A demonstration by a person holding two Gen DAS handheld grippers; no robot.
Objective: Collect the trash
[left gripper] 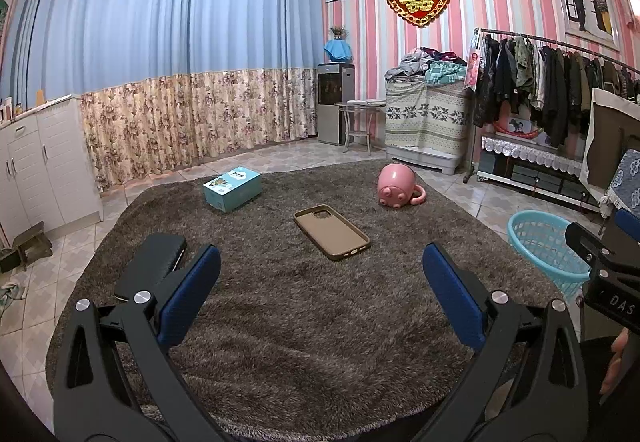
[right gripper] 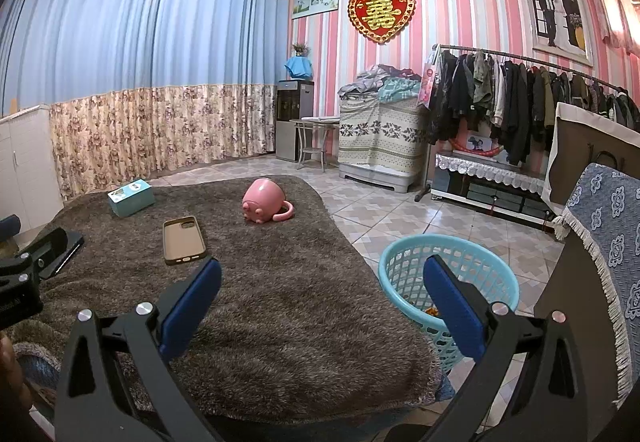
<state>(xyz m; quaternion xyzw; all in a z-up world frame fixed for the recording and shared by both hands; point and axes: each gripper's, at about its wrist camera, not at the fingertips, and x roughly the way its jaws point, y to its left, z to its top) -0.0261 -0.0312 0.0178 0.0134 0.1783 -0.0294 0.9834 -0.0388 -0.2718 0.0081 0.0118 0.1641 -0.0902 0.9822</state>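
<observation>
Both grippers hovering low over a brown shaggy rug [left gripper: 304, 322], side by side. Left gripper [left gripper: 320, 294]: jaws released, spread wide, nothing between them. Right gripper [right gripper: 322, 300]: jaws likewise released and empty, aimed between the rug's right edge and a turquoise basket [right gripper: 404, 274] standing on the tiled floor just beside the rug.

Spread over the rug, well apart from one another: a tan phone case [left gripper: 331, 232] lying flat, hollow side up, long axis running from near right to far left in the left view, camera cutout at the far end; a teal box [left gripper: 233, 188] resting on a broad face, long axis slanting toward the curtain; a pink mug [left gripper: 396, 187] tipped over, mouth facing away toward the back wall, handle curling out to the right; a black flat thing [left gripper: 150, 270] near the left jaw, hard to identify.

Basket open upward and close to the right gripper, probably placed as the bin. Something small and orange showing at its bottom in the right view; too small to name. No loose scrap visible on the rug; which of these things counts as trash, not settled here.
</observation>
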